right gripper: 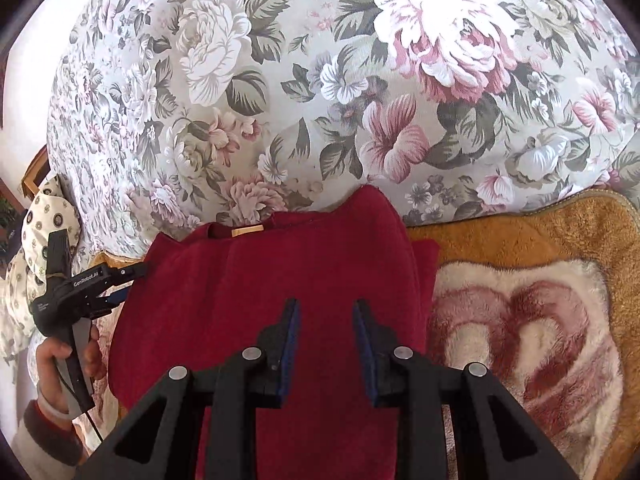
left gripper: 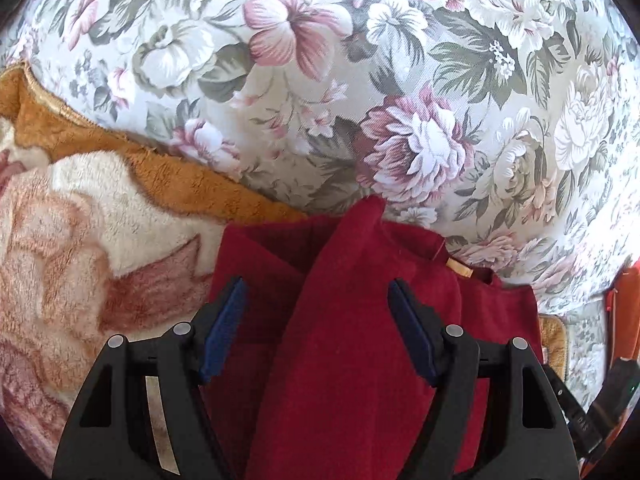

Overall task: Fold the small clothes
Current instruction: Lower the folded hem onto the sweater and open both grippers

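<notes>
left gripper fingers spread wide, nothing gripped; folded ridge of red garment runs up between them, untouched by pads. right gripper fingers partly open, hovering over same garment, nothing clamped. garment lies on plush blanket, collar with tan label toward floral cushion. hand at left edge holds left gripper.

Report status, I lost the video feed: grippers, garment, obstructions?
Left gripper open, right gripper open, both over red garment. Garment partly folded on plush blanket. Nothing in the way.
</notes>
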A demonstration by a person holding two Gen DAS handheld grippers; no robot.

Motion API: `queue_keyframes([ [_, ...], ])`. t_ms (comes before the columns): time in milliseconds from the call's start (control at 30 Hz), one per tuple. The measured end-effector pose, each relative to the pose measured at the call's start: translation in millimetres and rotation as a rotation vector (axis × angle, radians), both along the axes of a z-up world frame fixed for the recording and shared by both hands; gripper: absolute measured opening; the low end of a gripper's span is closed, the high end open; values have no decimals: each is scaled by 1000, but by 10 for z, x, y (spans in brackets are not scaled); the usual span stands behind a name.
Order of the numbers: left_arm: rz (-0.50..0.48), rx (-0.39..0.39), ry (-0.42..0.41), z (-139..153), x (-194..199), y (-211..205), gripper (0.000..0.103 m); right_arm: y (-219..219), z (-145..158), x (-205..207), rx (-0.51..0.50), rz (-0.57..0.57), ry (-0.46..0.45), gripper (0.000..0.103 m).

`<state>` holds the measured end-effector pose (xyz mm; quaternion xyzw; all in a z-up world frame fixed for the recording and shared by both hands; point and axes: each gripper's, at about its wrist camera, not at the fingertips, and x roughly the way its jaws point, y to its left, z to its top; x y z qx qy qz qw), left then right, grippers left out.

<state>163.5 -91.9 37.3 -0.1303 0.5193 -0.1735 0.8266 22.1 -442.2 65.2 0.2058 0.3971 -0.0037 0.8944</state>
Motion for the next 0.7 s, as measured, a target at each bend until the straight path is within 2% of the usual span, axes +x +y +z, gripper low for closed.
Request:
queue_keyframes([
  [67, -9, -14, -7, 8, 55, -60, 73, -1, -30, 2, 13, -7, 2, 26],
  [100, -20, -15, -15, 16, 70, -62, 67, 5, -51, 14, 20, -6, 5, 26],
  [133, -36, 0, -34, 33, 83, -120, 56, 13, -70, 22, 22, -2, 8, 26],
  [167, -53, 30, -44, 30, 92, -171, 21, 25, -82, 22, 16, 0, 10, 26],
  [200, -67, 66, -43, 4, 103, -236, 7, 42, -85, 29, 7, 3, 11, 26],
  [367, -32, 69, -69, 39, 140, -96, 7, 122, -7, 90, 10, 26, -8, 26],
  [433, -5, 47, -53, 19, 172, 40, 6, 169, 35, 131, 7, 38, -22, 26],
  [500, 7, 67, -44, -37, 201, 84, 6, 205, 50, 184, 4, 52, -29, 26],
  [567, 15, 85, -33, -108, 216, 75, 6, 222, 6, 270, -14, 50, -11, 26],
  [633, 11, 68, -22, -137, 208, 43, 6, 197, -104, 385, -61, 27, 40, 26],
  [700, -1, 74, -25, -93, 173, 2, 8, 130, -181, 438, -41, 9, 72, 26],
])
